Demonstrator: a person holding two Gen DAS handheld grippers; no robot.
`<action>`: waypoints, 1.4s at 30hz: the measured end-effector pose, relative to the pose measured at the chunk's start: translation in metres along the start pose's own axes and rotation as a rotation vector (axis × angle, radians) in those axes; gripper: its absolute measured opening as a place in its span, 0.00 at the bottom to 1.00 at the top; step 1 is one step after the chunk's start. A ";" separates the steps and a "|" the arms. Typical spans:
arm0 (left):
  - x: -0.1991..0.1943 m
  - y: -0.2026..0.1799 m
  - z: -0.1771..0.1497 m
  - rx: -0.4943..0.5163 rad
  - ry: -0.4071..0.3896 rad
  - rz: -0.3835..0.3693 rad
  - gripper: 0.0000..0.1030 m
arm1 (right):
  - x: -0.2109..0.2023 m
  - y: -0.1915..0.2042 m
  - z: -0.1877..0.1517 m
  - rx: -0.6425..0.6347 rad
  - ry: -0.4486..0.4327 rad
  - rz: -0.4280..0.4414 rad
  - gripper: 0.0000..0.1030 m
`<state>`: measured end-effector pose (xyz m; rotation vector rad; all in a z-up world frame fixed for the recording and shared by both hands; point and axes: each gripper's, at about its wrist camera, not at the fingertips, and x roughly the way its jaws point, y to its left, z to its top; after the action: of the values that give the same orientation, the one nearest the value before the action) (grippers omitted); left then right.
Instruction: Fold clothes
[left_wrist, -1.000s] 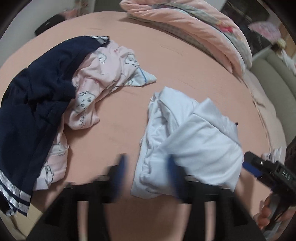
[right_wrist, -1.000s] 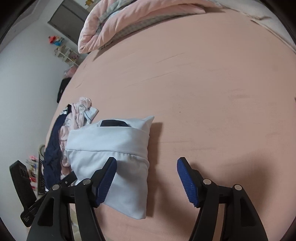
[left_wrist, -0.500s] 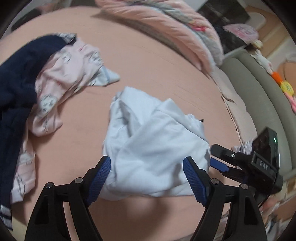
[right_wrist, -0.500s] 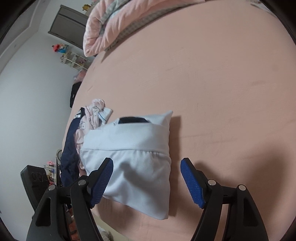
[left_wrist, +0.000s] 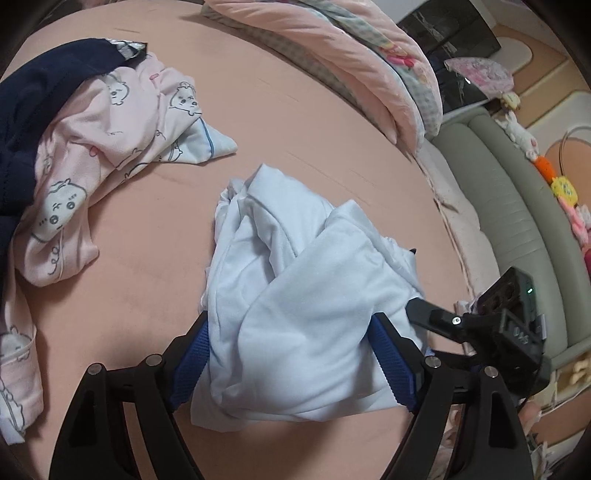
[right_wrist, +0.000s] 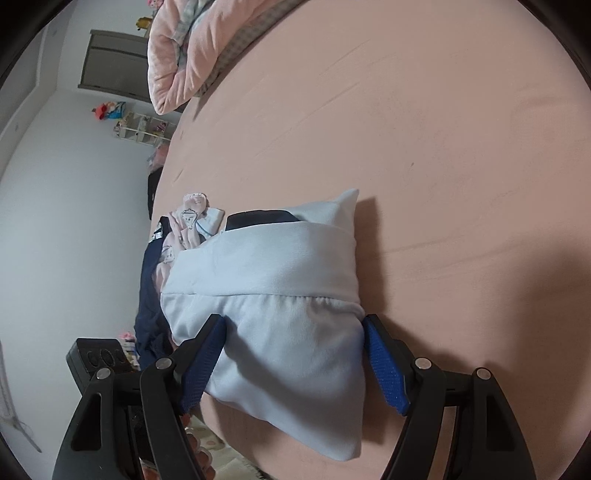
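Bed (left_wrist: 155, 236), pink sheet: navy garment (left_wrist: 33, 122) and pink printed pyjamas (left_wrist: 92, 147) heaped at left; folded pale-blue garment (left_wrist: 303, 295) centre. Left gripper (left_wrist: 291, 365) and right gripper (right_wrist: 291, 365) straddle it, jaws wide, the right's having just widened. Quilt (left_wrist: 351, 55), grey sofa (left_wrist: 517, 206) right.

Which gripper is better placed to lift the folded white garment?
Neither alone, probably: the left gripper and right gripper each straddle one end of the white garment, jaws open. If only one, right: its end looks flatter.
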<state>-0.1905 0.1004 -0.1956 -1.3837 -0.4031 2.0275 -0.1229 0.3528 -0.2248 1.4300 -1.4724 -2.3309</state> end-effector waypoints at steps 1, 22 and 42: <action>-0.001 0.001 0.001 -0.010 -0.006 -0.015 0.80 | 0.001 -0.001 0.000 0.006 0.000 0.005 0.73; 0.007 0.028 0.005 -0.234 0.038 -0.135 0.80 | 0.014 0.000 -0.002 0.050 -0.074 0.079 0.92; 0.001 0.001 -0.013 -0.113 -0.081 -0.001 0.42 | 0.013 0.011 -0.012 -0.048 -0.083 0.001 0.52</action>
<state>-0.1792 0.0986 -0.2021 -1.3707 -0.5615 2.0926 -0.1262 0.3323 -0.2267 1.3364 -1.4258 -2.4356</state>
